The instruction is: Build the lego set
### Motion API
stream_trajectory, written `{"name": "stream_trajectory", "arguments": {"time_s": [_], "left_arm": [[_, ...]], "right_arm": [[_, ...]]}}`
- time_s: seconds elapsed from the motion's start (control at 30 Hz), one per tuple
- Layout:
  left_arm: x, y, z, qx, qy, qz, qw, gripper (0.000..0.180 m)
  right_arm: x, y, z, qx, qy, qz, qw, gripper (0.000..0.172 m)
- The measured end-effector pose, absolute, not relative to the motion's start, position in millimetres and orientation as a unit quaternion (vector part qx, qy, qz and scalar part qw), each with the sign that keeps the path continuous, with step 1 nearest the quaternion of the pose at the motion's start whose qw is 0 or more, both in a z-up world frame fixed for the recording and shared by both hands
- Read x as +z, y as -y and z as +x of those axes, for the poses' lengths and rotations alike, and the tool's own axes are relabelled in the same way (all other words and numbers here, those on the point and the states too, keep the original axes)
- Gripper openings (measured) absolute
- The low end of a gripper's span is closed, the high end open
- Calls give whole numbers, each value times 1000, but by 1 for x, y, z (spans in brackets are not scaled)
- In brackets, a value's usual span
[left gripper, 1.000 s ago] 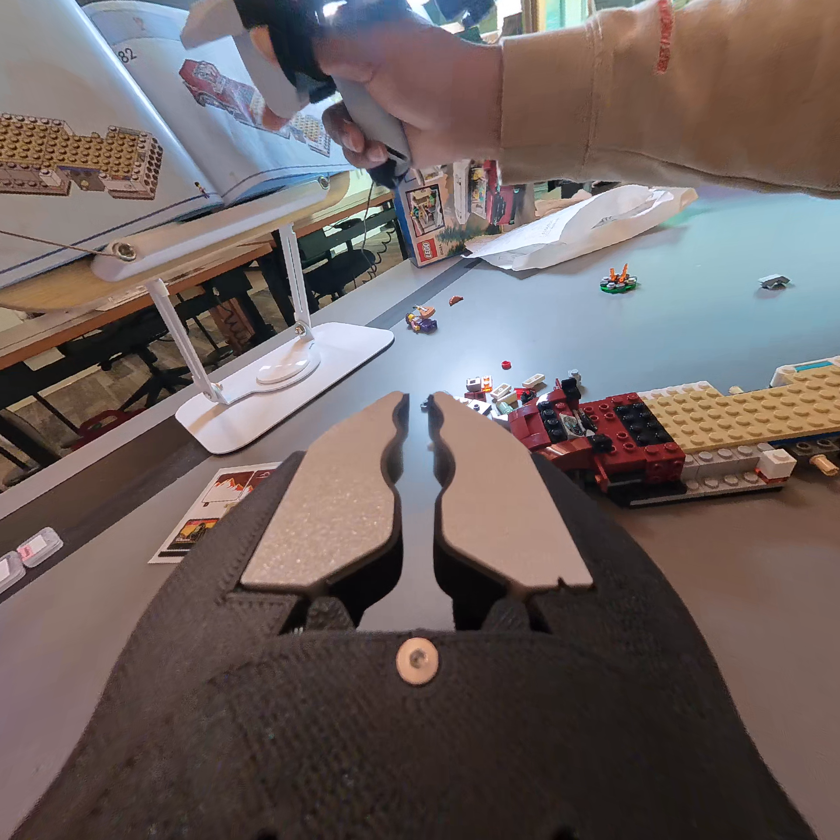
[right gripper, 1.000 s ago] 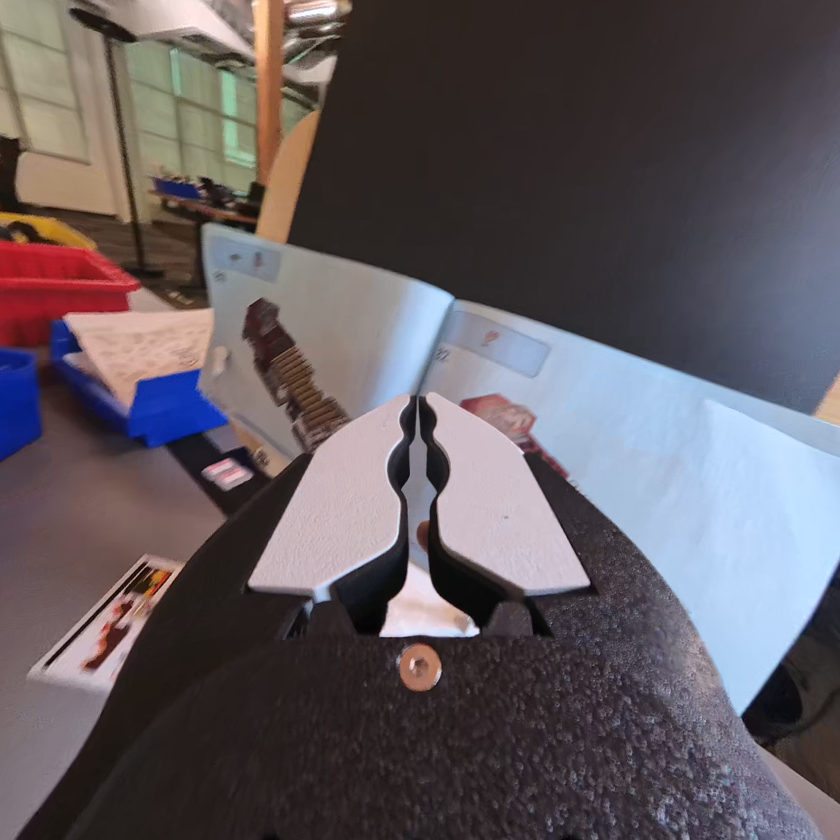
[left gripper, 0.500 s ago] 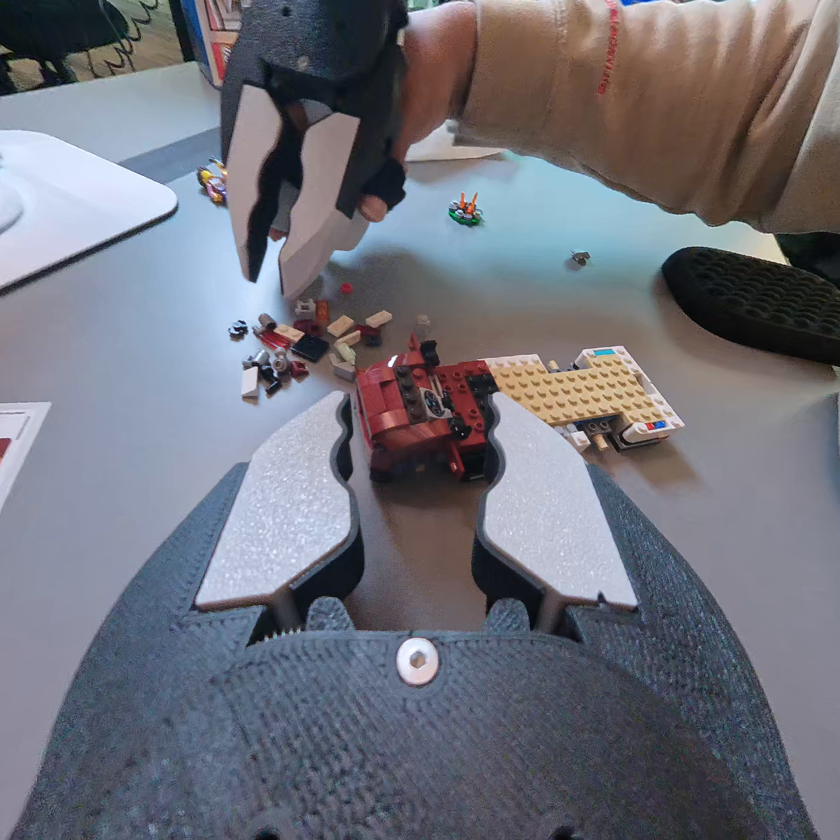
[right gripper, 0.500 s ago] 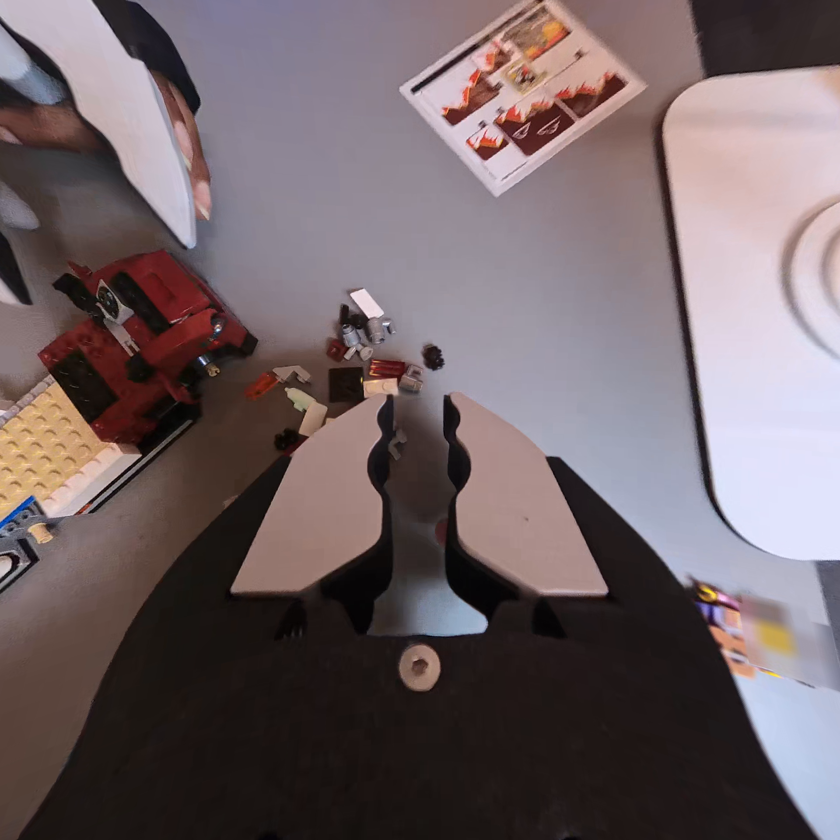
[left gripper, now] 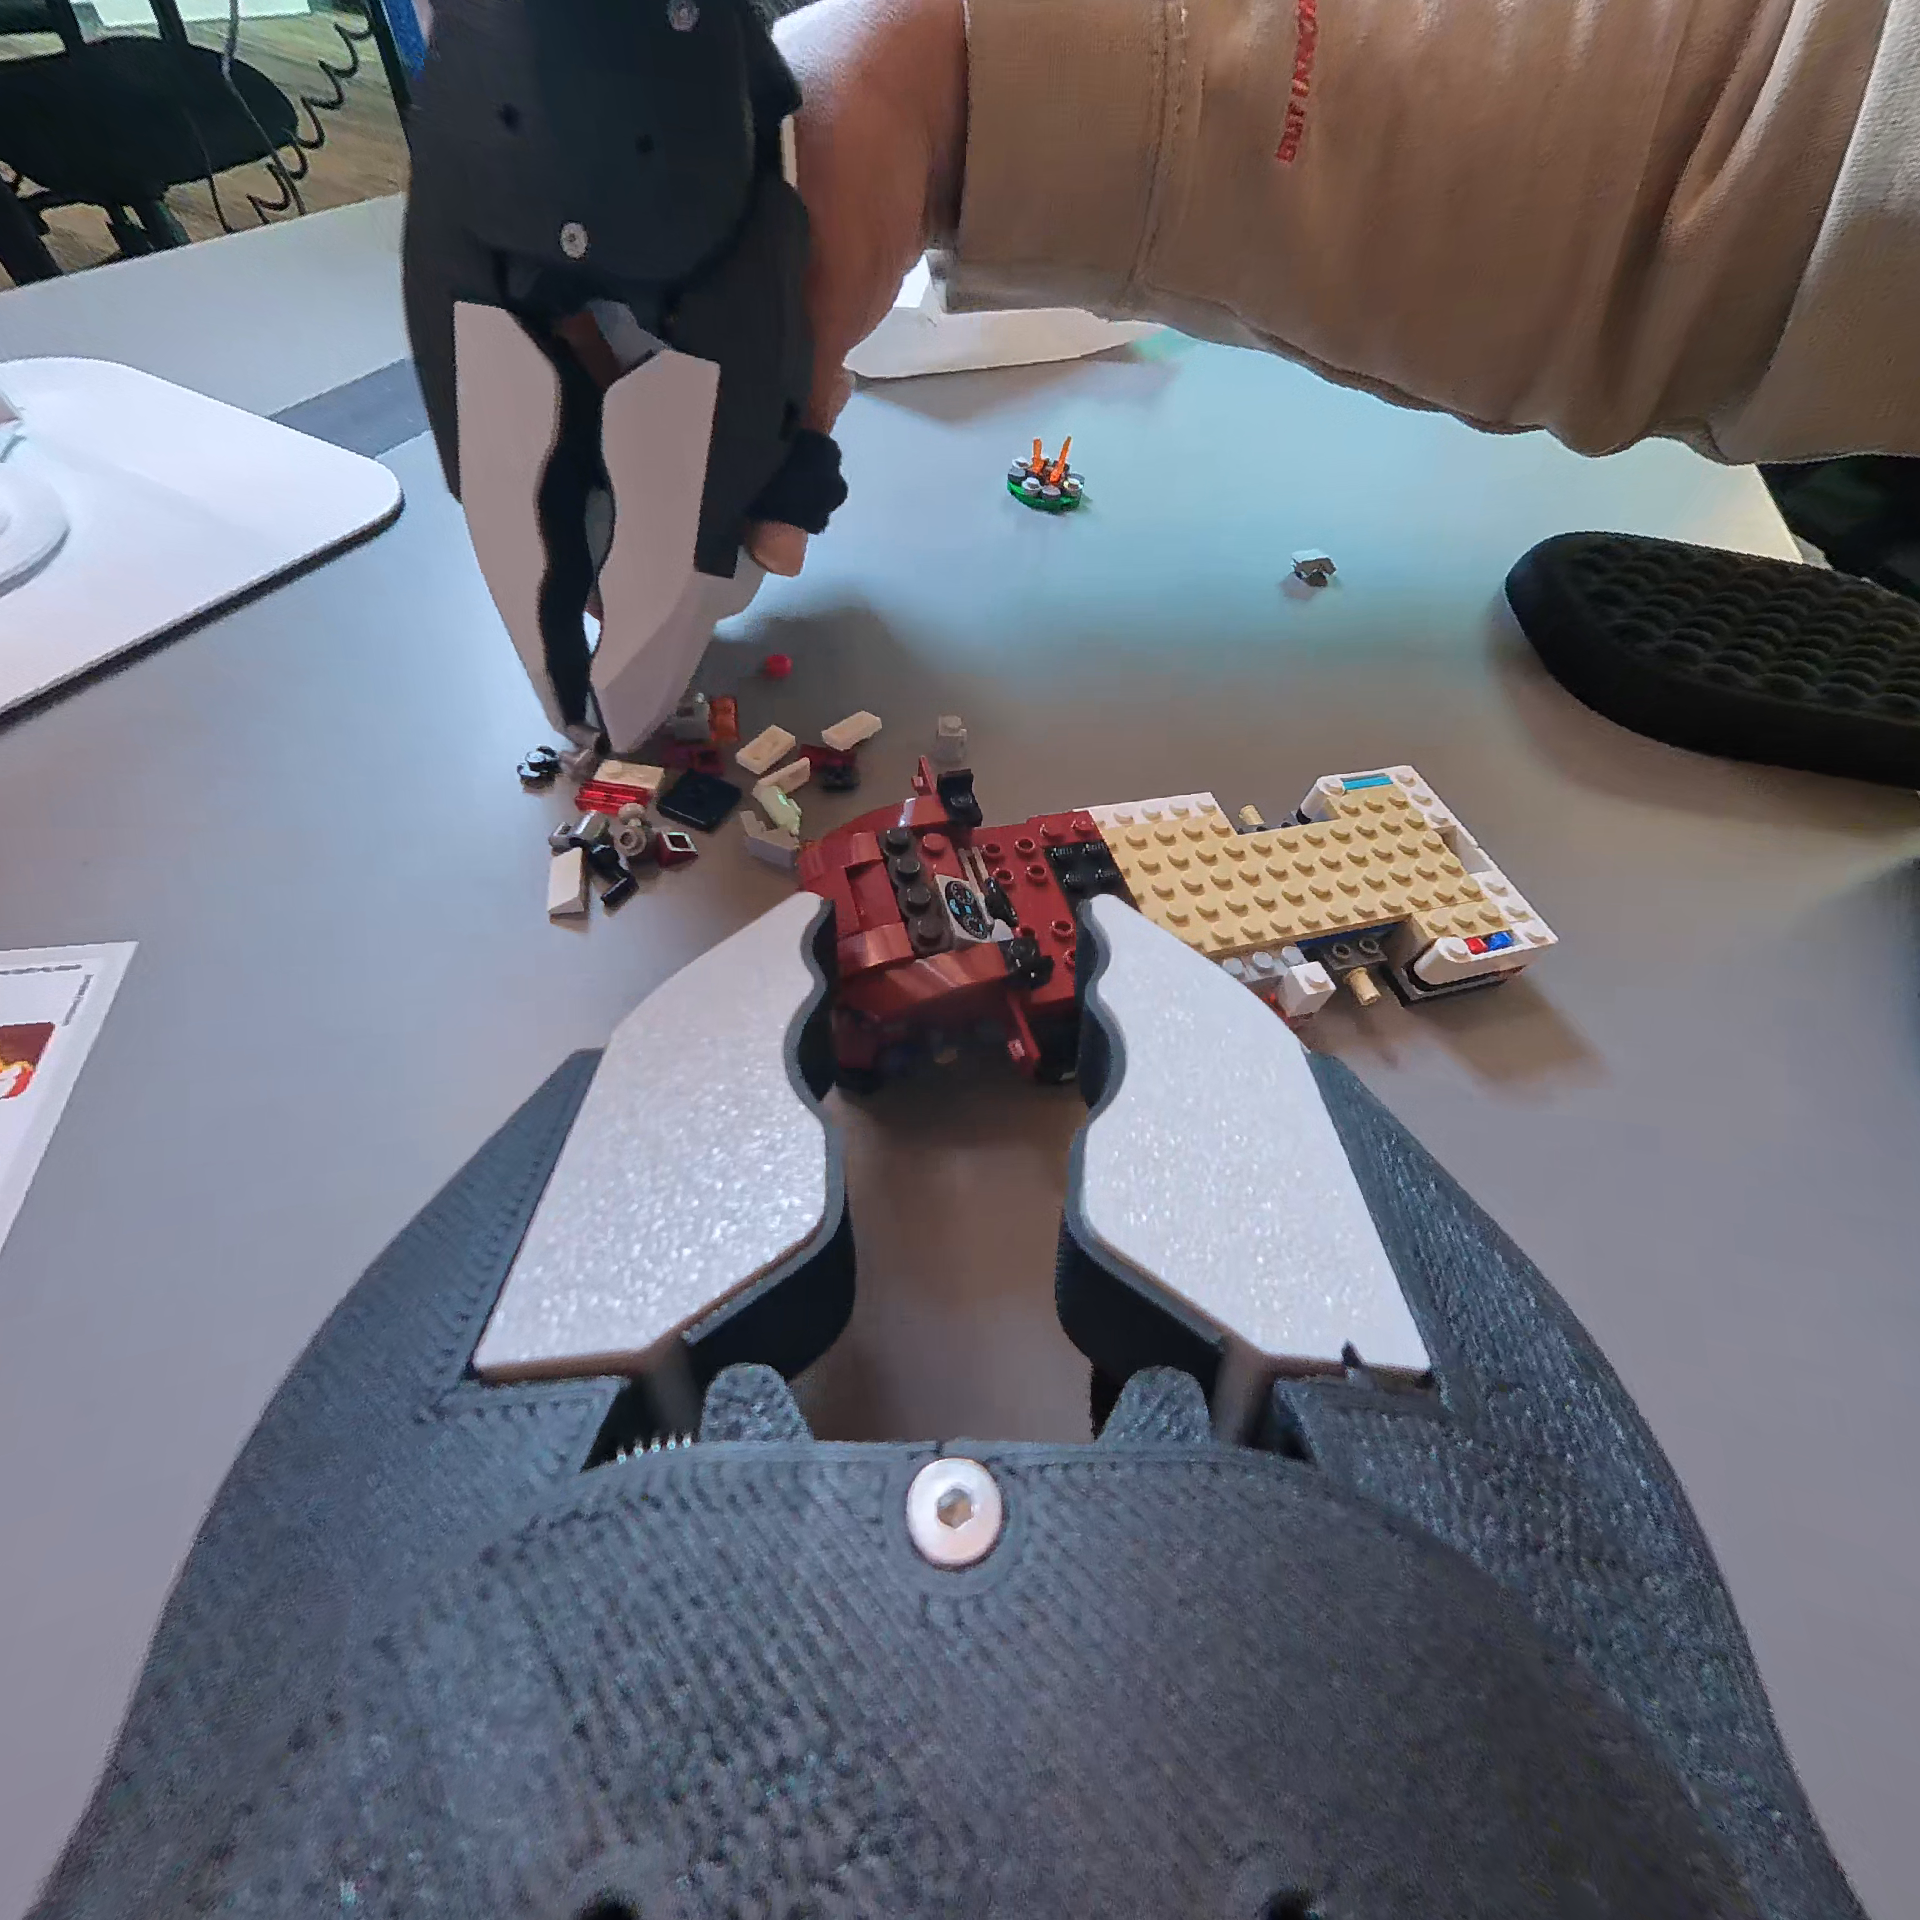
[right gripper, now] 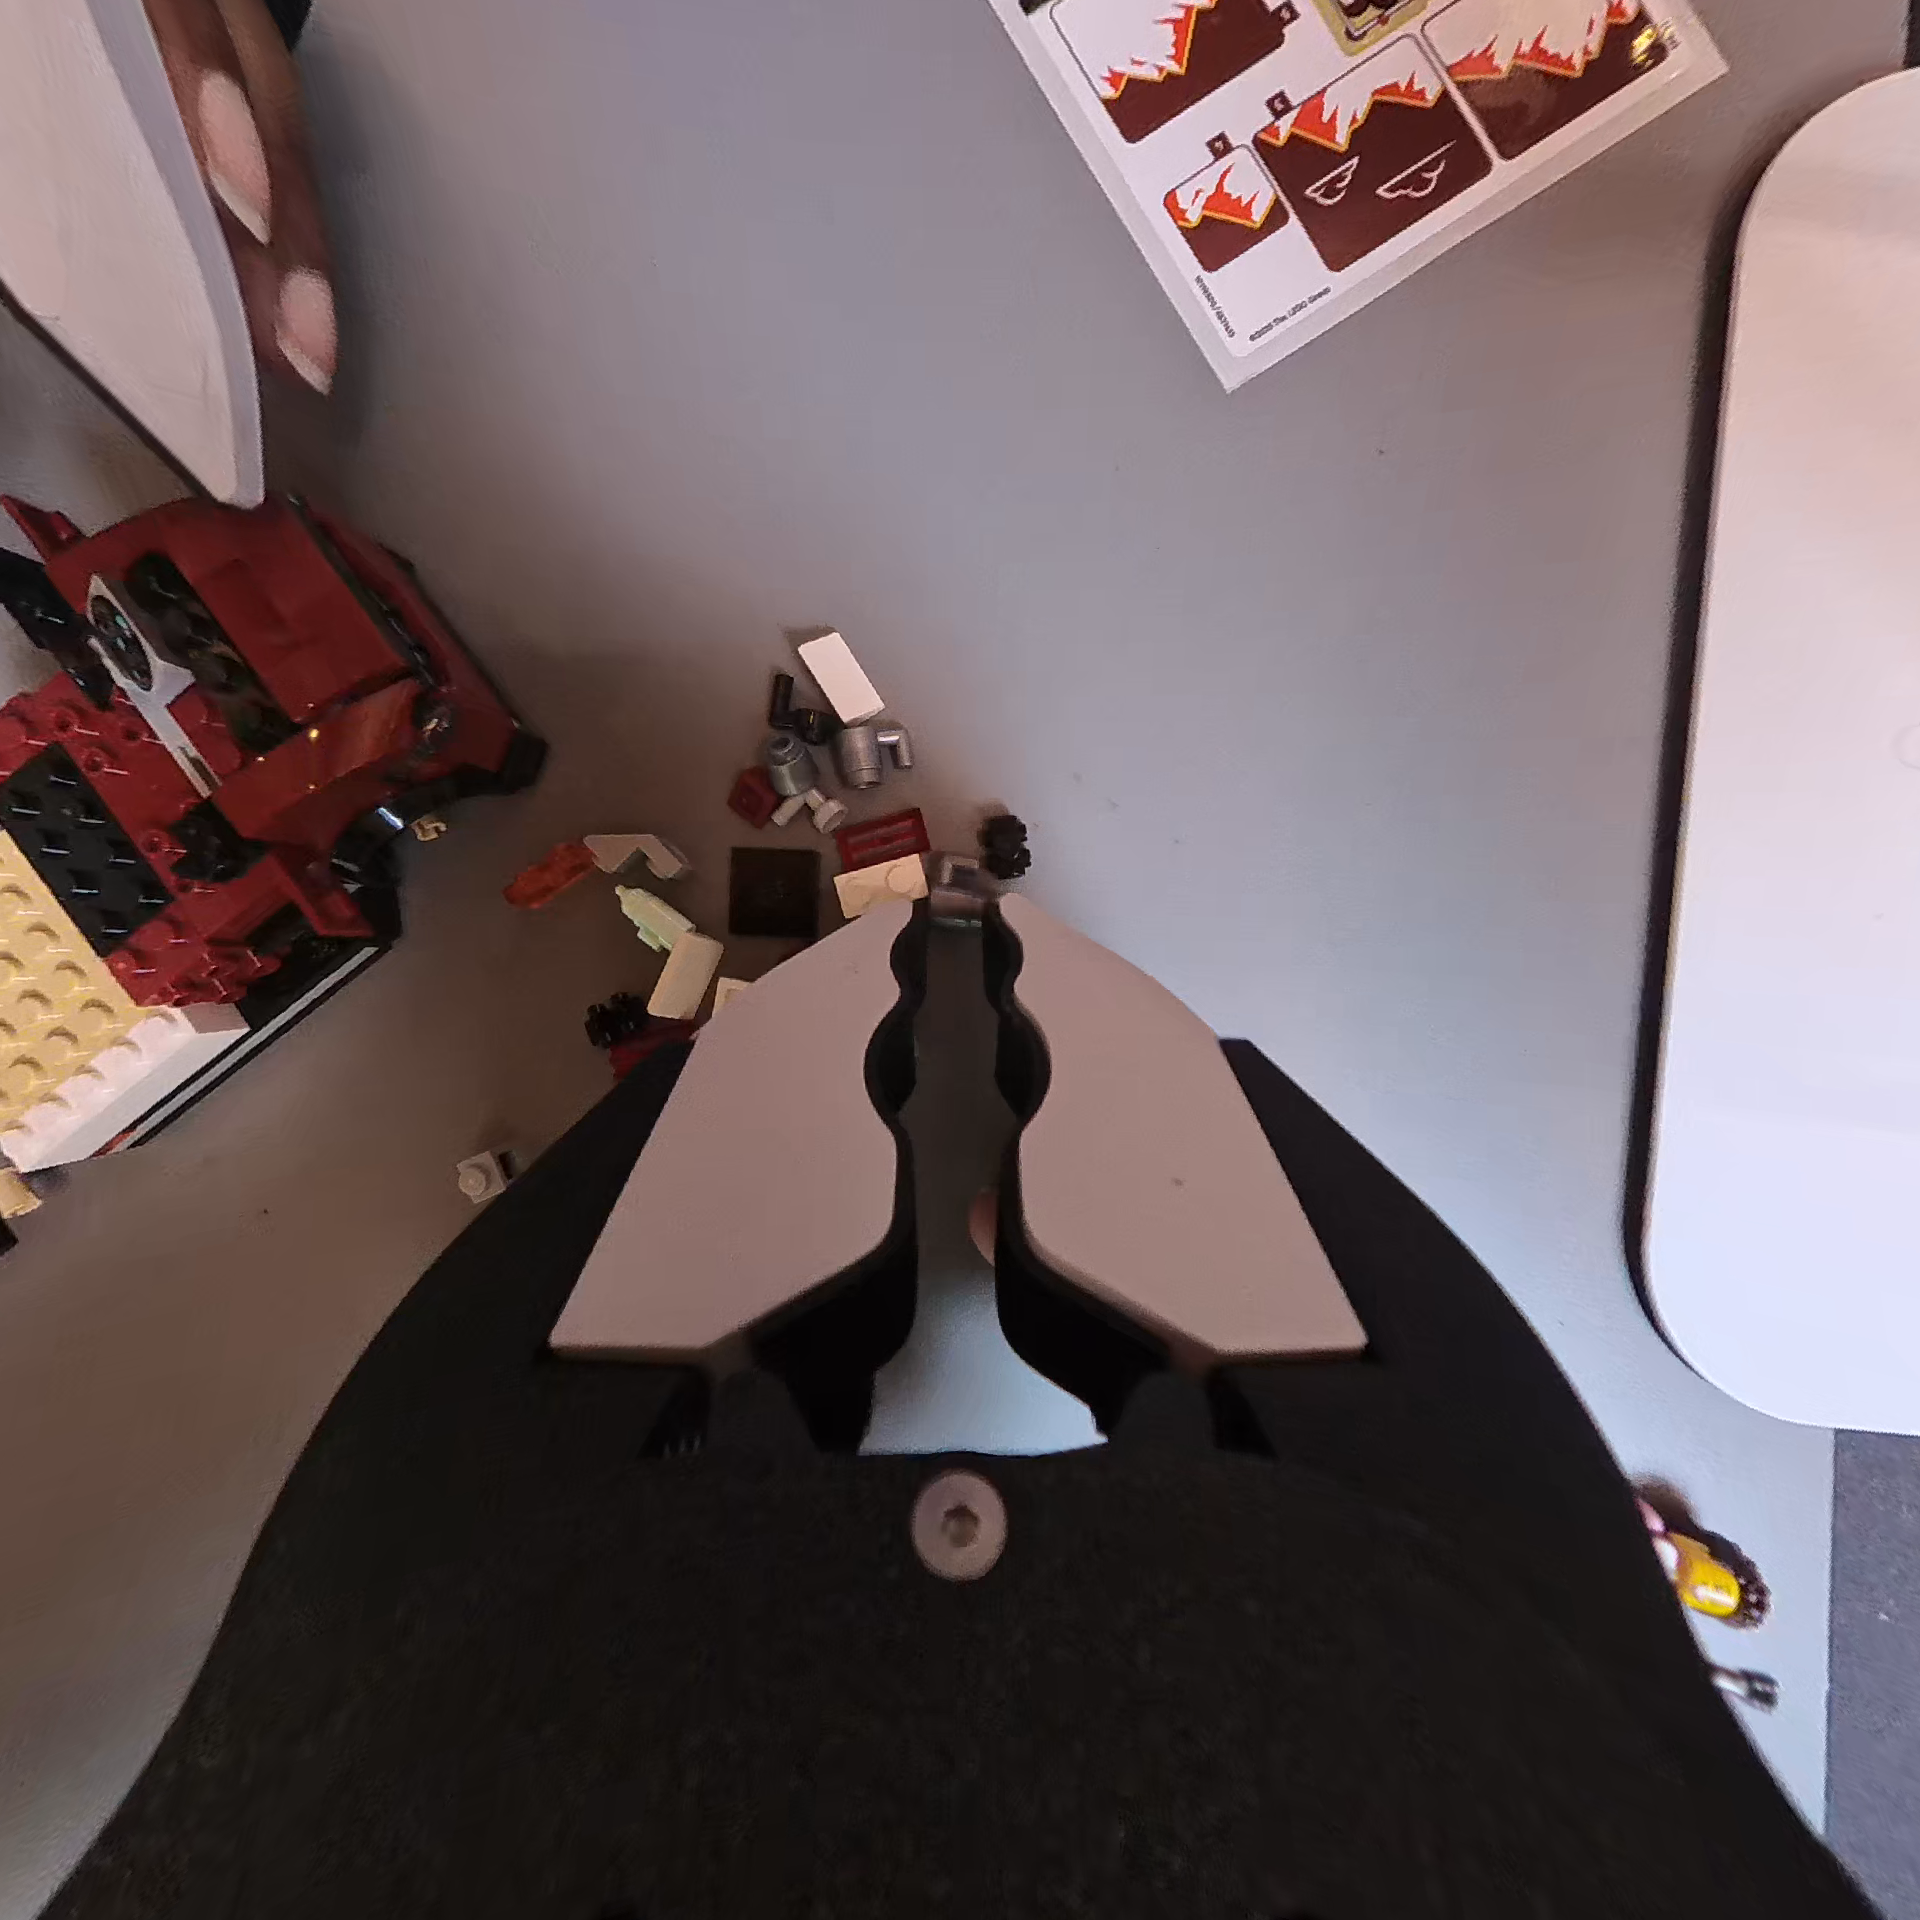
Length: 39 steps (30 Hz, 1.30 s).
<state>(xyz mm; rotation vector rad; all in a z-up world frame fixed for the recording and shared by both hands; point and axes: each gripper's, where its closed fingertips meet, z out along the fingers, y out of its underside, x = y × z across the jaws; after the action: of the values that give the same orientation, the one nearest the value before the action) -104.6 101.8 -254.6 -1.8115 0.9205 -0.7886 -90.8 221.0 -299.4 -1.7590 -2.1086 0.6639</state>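
On a grey tabletop [left gripper: 312, 1039], the left gripper [left gripper: 951, 925] clamps the dark-red front of a red-and-tan brick vehicle [left gripper: 935, 935] (pads against both sides). The right gripper [right gripper: 956, 914] pinches a small grey brick piece [right gripper: 958, 896] among scattered loose bricks [left gripper: 665, 800].

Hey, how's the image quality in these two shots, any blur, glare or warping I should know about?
Left wrist view: mostly sharp, wide-angle bending at the edges; soft window sheen on the grey table, and the red brick model is crisp. Right wrist view: dimmer and softer; the small grey piece at the right gripper is smeared, the white stand base blurs at its edge, and the sticker sheet stays clear.
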Motion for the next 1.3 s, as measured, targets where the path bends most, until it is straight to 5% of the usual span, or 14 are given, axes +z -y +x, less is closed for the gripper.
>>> {"name": "stream_trajectory", "arguments": {"time_s": [0.33,0.67,1.3], "left_arm": [[-220,-106,-100,-193,-428,-667,579,19],[-196,-65,-53,-359,-403,-660,522,15],[-203,-45,-40,-290,-479,-625,544,7]], "right_arm": [[-227,-142,-67,359,697,-572,242,10],[-206,-63,-47,357,705,-541,289,10],[-195,-41,-48,378,690,-536,306,10]]}}
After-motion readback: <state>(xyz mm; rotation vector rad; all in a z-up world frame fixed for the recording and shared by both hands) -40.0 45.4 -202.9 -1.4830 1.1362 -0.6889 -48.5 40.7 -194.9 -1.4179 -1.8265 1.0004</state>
